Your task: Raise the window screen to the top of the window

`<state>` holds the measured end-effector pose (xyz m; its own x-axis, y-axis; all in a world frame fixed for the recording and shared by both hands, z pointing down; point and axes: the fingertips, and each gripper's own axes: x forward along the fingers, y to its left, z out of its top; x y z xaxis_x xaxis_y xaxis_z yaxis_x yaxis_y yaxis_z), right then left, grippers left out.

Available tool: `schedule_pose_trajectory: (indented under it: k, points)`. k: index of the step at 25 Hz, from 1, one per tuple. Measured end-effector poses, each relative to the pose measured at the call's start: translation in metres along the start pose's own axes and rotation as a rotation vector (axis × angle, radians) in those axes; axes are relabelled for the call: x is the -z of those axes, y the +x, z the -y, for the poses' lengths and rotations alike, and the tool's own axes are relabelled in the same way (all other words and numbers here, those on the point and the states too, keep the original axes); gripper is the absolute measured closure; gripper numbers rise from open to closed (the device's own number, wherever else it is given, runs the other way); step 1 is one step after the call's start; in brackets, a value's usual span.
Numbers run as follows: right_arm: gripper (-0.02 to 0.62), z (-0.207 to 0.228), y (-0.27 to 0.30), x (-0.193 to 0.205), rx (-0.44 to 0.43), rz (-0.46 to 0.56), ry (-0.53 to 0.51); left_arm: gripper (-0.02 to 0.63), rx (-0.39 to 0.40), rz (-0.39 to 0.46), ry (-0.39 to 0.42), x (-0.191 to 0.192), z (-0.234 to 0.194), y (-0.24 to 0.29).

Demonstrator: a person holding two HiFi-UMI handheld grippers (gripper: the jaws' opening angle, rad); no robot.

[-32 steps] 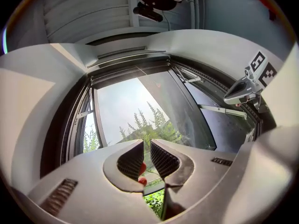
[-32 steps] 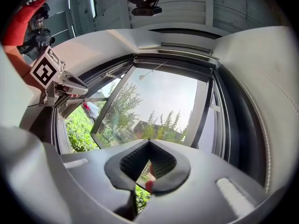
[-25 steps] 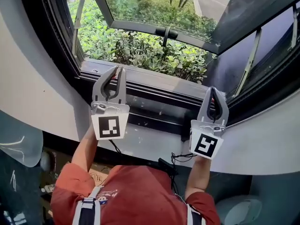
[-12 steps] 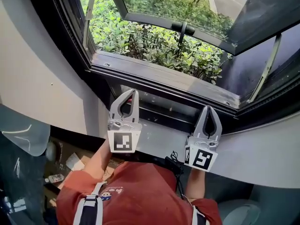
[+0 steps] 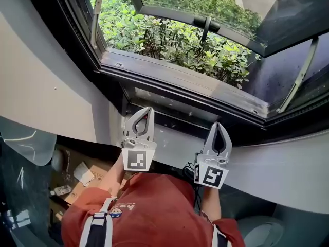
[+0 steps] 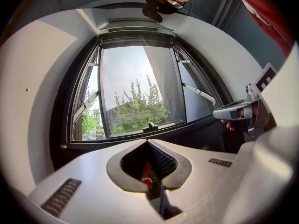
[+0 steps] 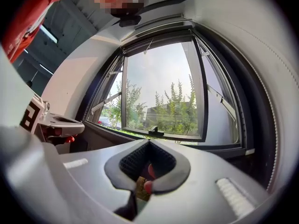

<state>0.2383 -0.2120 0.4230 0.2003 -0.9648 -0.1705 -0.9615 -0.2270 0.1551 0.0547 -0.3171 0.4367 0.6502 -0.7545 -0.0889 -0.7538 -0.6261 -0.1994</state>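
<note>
Dark and narrow, the window screen (image 6: 137,42) is sitting, as far as I can tell, as a band right across the head of the window opening. That puts it high above and ahead of both my grippers. In the right gripper view the same band (image 7: 156,35) is running along the top of the frame.

Below it the glass sash (image 5: 195,1) is standing pushed outward, with its black handle (image 5: 205,23) on the lower rail. Green bushes (image 5: 169,42) are showing beyond it. The dark sill (image 5: 180,81) is lying just ahead of my jaw tips and a little above them.

I am holding the left gripper (image 5: 149,109) low, in front of the wall under the sill. Its jaws are pressed together tip to tip with nothing between them, which its own view (image 6: 148,143) is showing plainly. The right gripper (image 5: 218,124) is hanging beside it, well apart and a touch nearer to me. Its jaws are likewise closed and empty (image 7: 148,143). Neither one is touching the sill or the frame.

Pale wall (image 5: 272,163) is curving away to the right of the right gripper. My red shirt (image 5: 154,210) is filling the space behind both marker cubes. Cardboard boxes (image 5: 85,181) are lying on the floor, down to the left of the left gripper.
</note>
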Motion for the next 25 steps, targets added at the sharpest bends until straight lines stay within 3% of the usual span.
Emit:
schedule_pose_trajectory:
  k: [25]
  points:
    - [0.584, -0.003, 0.0, -0.013, -0.05, 0.018, -0.02, 0.6, 0.007, 0.075, -0.058, -0.024, 0.009, -0.002]
